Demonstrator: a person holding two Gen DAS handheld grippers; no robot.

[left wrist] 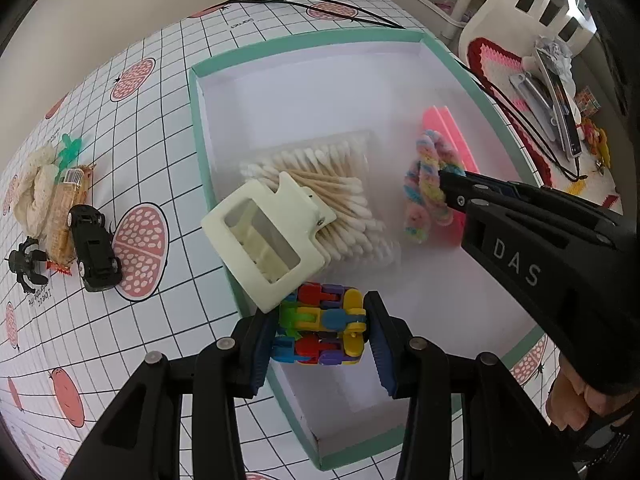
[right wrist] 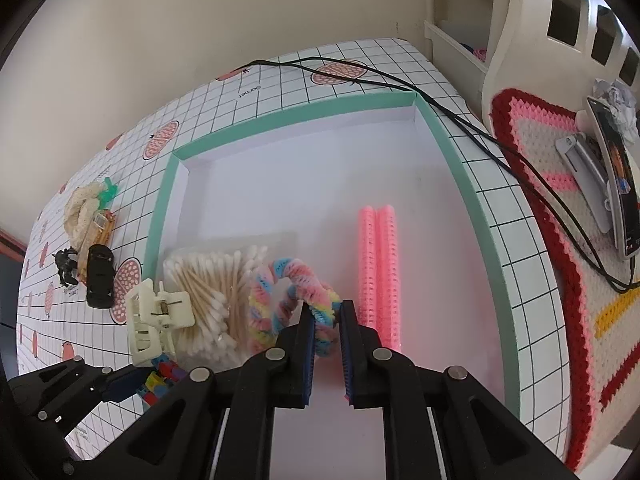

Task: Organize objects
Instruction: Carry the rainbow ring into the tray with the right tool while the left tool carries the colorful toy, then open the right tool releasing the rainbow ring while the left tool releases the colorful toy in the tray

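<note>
The left gripper [left wrist: 320,330] is pinching a colourful block toy [left wrist: 320,326] over the tray's [left wrist: 316,36] near edge; the right gripper [right wrist: 326,316] is clamping a pastel scrunchie [right wrist: 280,296] inside, beside the cotton swabs [right wrist: 208,280].

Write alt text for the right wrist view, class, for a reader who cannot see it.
The right gripper pinches a pastel twisted hair tie inside a green-rimmed tray, between a pack of cotton swabs and two pink rollers. A cream claw clip leans at the tray's left edge.
</note>
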